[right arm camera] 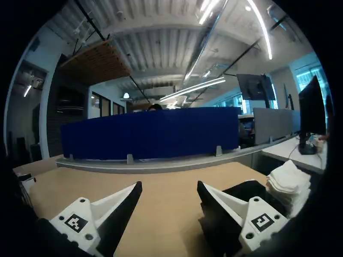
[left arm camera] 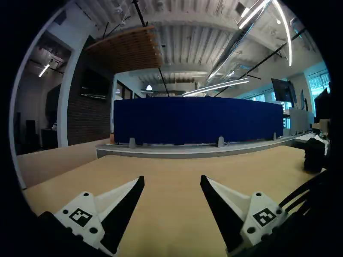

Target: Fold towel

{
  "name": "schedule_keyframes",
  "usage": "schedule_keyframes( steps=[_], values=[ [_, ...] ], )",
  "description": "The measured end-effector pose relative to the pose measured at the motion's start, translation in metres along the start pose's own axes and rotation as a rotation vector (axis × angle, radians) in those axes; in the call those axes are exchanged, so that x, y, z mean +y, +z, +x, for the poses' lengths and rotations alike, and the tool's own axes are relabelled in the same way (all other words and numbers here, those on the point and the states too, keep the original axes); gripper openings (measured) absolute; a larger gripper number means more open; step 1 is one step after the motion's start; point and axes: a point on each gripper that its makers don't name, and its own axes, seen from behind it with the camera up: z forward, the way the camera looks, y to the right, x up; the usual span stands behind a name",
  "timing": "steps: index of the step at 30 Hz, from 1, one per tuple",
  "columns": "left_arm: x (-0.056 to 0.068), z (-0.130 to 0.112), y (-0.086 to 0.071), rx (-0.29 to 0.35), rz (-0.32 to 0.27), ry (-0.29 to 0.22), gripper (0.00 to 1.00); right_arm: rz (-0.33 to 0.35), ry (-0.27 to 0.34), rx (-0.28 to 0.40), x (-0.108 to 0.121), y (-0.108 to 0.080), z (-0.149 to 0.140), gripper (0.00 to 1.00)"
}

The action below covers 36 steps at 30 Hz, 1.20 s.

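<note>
The left gripper (left arm camera: pixel 172 177) had its jaws spread wide with nothing between them, only the bare light wooden table (left arm camera: pixel 240 162) beneath. The right gripper (right arm camera: pixel 169 183) was released in the same way, its jaws parted over the same tabletop and gripping nothing. In the right gripper view, a pile of black towels (right arm camera: pixel 242 190) lay on the table just behind that gripper's right-hand finger. Whether the finger touched the pile could not be told. A stack of folded white towels (right arm camera: pixel 289 184) sat just beside the black pile, at the table's right edge. In the left gripper view, a dark stack (left arm camera: pixel 314 154) stood at the far right of the table, too cut off to identify. Beyond the table ran a blue partition (left arm camera: pixel 197 120), and a monitor (right arm camera: pixel 311 107) stood on a neighbouring desk.
</note>
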Motion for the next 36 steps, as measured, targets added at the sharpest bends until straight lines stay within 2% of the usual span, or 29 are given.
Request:
schedule_keyframes(
  steps=[5,13,27,36],
  values=[
    [0.0,0.001,0.0,0.0,0.0,0.0,0.97,-0.017,0.004,-0.002,0.006,0.004,-0.023,1.0],
    [-0.001,0.001,0.002,0.0,0.0,0.0,0.97,-0.018,-0.029,-0.012,0.007,0.006,-0.046,1.0],
    [-0.001,0.0,0.001,0.0,0.0,0.0,0.97,0.004,-0.024,-0.018,0.002,0.002,-0.063,1.0],
    [-0.001,0.0,0.001,0.0,0.0,0.0,0.97,0.002,-0.031,0.007,0.004,-0.005,-0.064,1.0]
  ],
)
